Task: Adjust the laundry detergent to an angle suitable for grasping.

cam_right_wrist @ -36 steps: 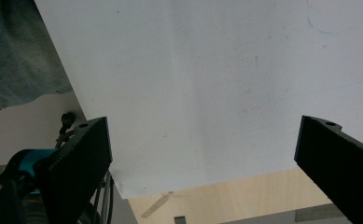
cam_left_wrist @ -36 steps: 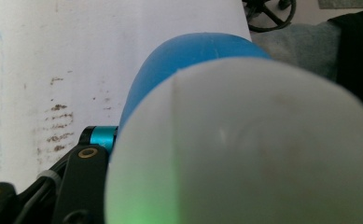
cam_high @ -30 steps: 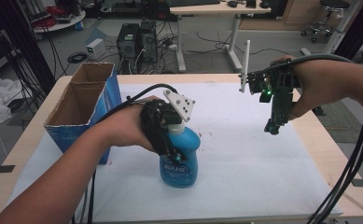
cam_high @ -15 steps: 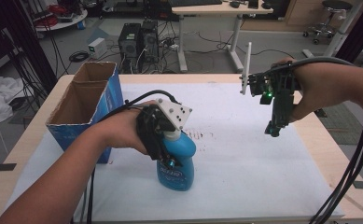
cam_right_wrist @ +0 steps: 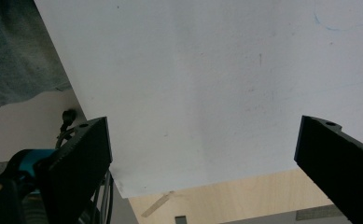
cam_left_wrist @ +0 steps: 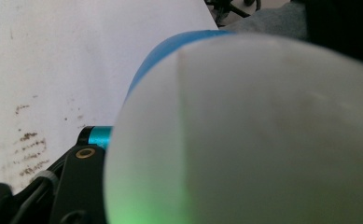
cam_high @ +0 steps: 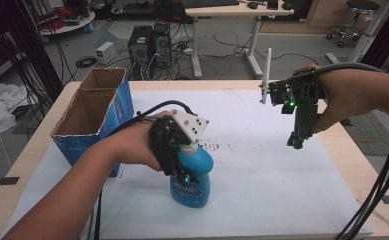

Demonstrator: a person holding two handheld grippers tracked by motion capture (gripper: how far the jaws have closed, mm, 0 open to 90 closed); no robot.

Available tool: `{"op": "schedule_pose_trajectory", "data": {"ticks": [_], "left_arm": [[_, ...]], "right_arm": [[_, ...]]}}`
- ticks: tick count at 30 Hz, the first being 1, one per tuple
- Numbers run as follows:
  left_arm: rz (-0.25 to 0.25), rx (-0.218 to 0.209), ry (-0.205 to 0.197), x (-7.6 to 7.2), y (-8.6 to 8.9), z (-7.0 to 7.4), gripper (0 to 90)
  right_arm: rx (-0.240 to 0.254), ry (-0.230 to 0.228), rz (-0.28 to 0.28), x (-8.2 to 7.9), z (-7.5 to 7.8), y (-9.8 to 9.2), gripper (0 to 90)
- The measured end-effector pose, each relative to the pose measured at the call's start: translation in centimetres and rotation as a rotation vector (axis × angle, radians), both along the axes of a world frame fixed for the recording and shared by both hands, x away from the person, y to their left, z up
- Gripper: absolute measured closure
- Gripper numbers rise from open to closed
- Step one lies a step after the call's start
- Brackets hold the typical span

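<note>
A blue spray bottle [cam_high: 192, 176] with a white spray head stands slightly tilted near the middle of the white sheet [cam_high: 262, 170]. My left gripper [cam_high: 174, 150] is shut on its neck from above and left. Whether the bottle's base rests on the sheet I cannot tell. In the left gripper view the white spray head [cam_left_wrist: 263, 140] is very close, with the blue body [cam_left_wrist: 170, 51] behind it and one black jaw at the lower left. My right gripper [cam_high: 298, 140] hangs over the table's right side, pointing down. It [cam_right_wrist: 202, 154] is open, with nothing between its jaws.
An open blue cardboard box [cam_high: 89, 107] stands at the table's left side, close to the left forearm. The wooden table edge [cam_right_wrist: 226, 200] lies just below the right gripper. Cables trail from both grippers toward the front edge.
The left gripper and the bottle have shifted slightly and the bottle now leans a little more. The right gripper has stayed in place.
</note>
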State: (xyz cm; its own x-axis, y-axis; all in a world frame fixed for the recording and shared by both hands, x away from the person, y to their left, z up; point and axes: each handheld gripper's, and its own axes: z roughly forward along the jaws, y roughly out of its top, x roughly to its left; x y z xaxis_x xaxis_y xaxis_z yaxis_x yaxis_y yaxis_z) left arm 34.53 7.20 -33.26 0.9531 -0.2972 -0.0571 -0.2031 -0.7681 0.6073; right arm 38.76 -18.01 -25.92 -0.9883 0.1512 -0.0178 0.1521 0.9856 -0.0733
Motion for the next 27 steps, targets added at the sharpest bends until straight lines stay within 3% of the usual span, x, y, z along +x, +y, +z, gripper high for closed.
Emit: {"op": "schedule_pose_trajectory", "data": {"ticks": [15,26,27], "left_arm": [[0.033,0.035,-0.006,-0.7,0.4,0.7,31.2],[0.077,0.113,-0.028,-1.1,0.7,1.7,29.2],[0.086,0.132,-0.030,-1.2,0.7,1.9,26.0]], "right_arm": [[0.009,0.000,0.011,0.0,0.1,0.2,3.0],[0.015,-0.001,0.010,0.1,0.0,0.7,3.0],[0.012,0.000,0.019,0.1,0.0,0.9,3.0]]}}
